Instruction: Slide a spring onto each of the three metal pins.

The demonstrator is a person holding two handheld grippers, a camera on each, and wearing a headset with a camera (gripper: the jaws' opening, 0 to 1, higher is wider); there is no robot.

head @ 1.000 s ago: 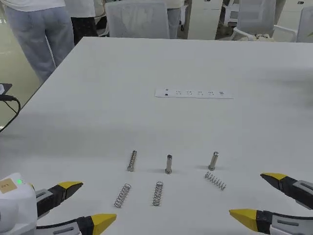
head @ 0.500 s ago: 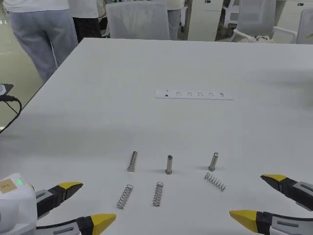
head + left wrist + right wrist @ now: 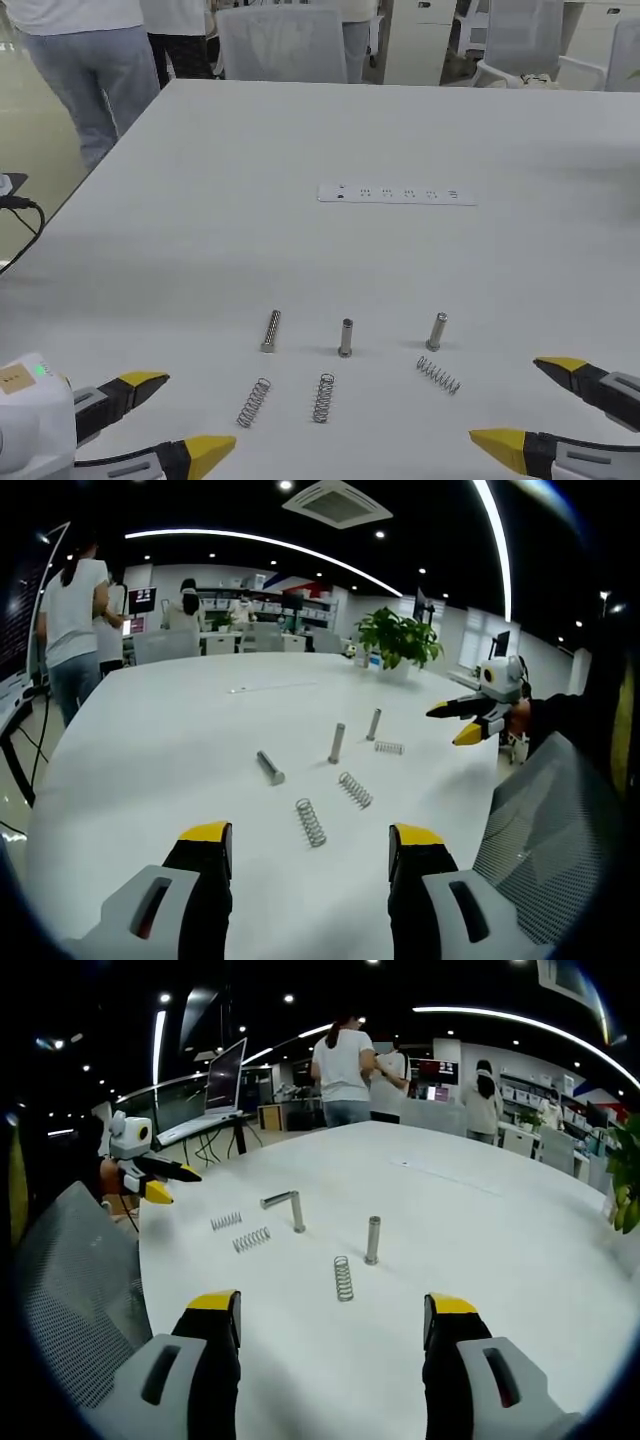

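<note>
Over the last second almost nothing had changed on the white surface (image 3: 300, 150). The whole head view had drifted a touch, which reads as the headset moving, not the parts.

The left hand-held gripper (image 3: 200, 410) and the right hand-held gripper (image 3: 503, 398) had stayed at the near edge. Each had its yellow-tipped jaws spread wide and nothing between them, well short of the parts. A power strip (image 3: 396, 192) lay farther back along the surface.

The three metal pins sat in a row:
- The left pin (image 3: 270, 330) lay on its side, as both gripper views showed.
- The middle pin (image 3: 345, 337) stood upright.
- The right pin (image 3: 437, 330) also stood upright.

Just in front of them lay the left spring (image 3: 252, 401), the middle spring (image 3: 323, 396) and the right spring (image 3: 438, 375). All three were loose and flat on the surface, and none was touching a pin.

By the look of it, the work had not started. No spring was on a pin, and the first step would likely be closing one hand-held gripper on a spring. The fallen left pin would probably need standing up or holding before a spring could slide on
</note>
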